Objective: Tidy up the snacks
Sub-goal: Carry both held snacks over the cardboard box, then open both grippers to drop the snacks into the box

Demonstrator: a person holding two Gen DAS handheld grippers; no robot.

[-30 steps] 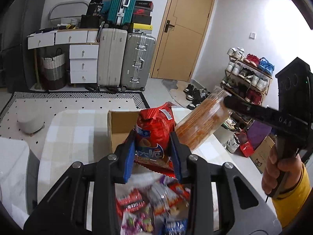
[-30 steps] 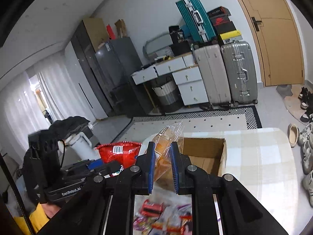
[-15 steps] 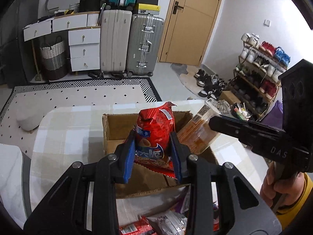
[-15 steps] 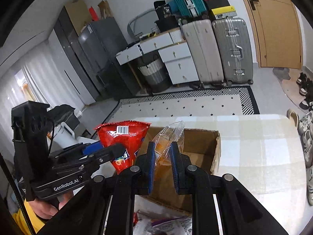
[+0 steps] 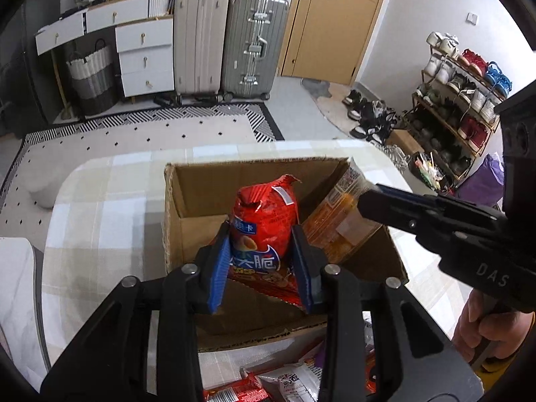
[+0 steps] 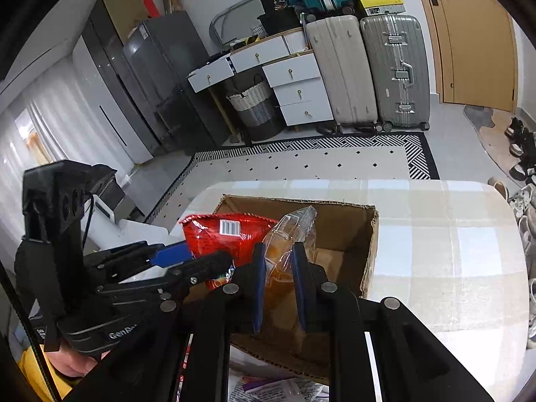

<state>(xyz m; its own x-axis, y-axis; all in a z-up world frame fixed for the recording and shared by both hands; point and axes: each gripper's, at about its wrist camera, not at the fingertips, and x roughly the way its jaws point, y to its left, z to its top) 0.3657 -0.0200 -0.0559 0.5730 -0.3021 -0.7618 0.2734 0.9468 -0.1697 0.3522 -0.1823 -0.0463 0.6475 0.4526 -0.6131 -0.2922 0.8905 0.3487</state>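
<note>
So the left gripper (image 5: 261, 261) is clamped tight on a red chip bag (image 5: 264, 221), holding it upright over the open cardboard box (image 5: 187, 221) on the checked table (image 5: 100, 207). Just to its right, the right gripper (image 6: 278, 284) is pinched shut on a clear bag of orange snacks (image 6: 288, 234), tilted over the same box. Loose snack packets (image 5: 288, 382) lie on the table's near edge.
</note>
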